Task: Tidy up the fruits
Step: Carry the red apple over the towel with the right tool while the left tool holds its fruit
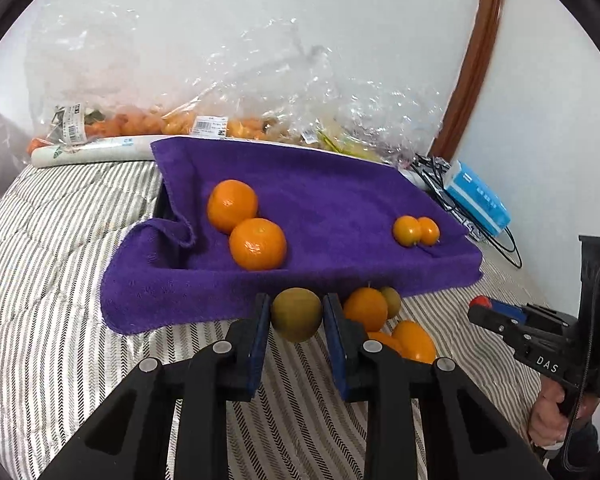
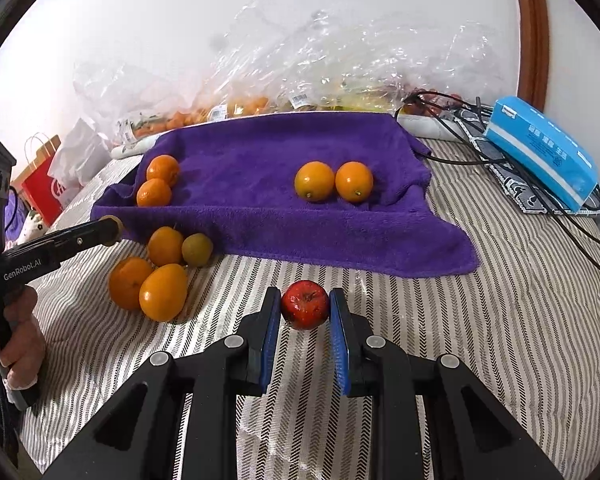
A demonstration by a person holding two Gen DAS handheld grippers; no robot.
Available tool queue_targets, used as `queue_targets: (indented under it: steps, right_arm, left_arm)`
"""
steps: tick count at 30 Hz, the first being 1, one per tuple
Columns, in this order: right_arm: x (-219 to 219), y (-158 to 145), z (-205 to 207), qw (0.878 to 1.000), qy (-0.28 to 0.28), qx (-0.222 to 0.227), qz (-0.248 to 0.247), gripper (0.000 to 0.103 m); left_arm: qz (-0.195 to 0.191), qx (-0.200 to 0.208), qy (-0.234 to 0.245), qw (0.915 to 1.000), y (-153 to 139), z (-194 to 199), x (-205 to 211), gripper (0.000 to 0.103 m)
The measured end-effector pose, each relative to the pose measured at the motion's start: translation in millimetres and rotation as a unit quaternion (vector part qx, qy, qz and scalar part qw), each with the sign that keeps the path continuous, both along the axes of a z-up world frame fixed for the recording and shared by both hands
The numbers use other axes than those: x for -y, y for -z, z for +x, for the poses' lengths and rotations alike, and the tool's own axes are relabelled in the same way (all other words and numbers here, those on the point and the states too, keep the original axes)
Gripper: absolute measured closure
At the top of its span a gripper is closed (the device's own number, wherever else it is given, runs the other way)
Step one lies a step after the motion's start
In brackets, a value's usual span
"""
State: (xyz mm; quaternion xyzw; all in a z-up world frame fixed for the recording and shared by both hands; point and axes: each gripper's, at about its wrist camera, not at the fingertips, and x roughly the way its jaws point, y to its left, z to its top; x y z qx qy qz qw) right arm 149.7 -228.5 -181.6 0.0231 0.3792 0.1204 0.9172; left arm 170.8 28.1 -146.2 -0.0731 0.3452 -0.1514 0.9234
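Both hands are loaded. Your left gripper (image 1: 296, 314) has its fingers closed on the green-brown fruit (image 1: 296, 313), held just in front of the purple towel (image 1: 320, 184)'s near edge. Your right gripper (image 2: 305, 306) is clamped on the small red fruit (image 2: 305, 305), above the striped bed cover (image 2: 480, 320), short of the towel.

Step looks like sorting by kind onto the towel: two mandarins (image 1: 244, 224) sit left, two smaller oranges (image 2: 334, 181) sit right. Next move, I'd say: carry each fruit forward and start its own group in the bare middle strip.

Room: plenty mid-towel. Watch the raised towel rim at the front; lift over it. Loose pile (image 2: 160, 268) lies beside your left fingers, easy to nudge. Cables (image 2: 540, 184) and blue box (image 2: 540, 152) crowd the right side, so keep off there.
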Motion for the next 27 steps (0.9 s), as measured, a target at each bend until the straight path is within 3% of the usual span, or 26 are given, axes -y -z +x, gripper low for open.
queue_targets:
  steps: [27]
  right_arm:
    - [5.9,-5.4,-6.6,0.999,-0.002,0.026,0.025,0.079]
  left_arm:
    - [-0.006,0.026,-0.01,0.9996,-3.5,-5.4,-0.6,0.077]
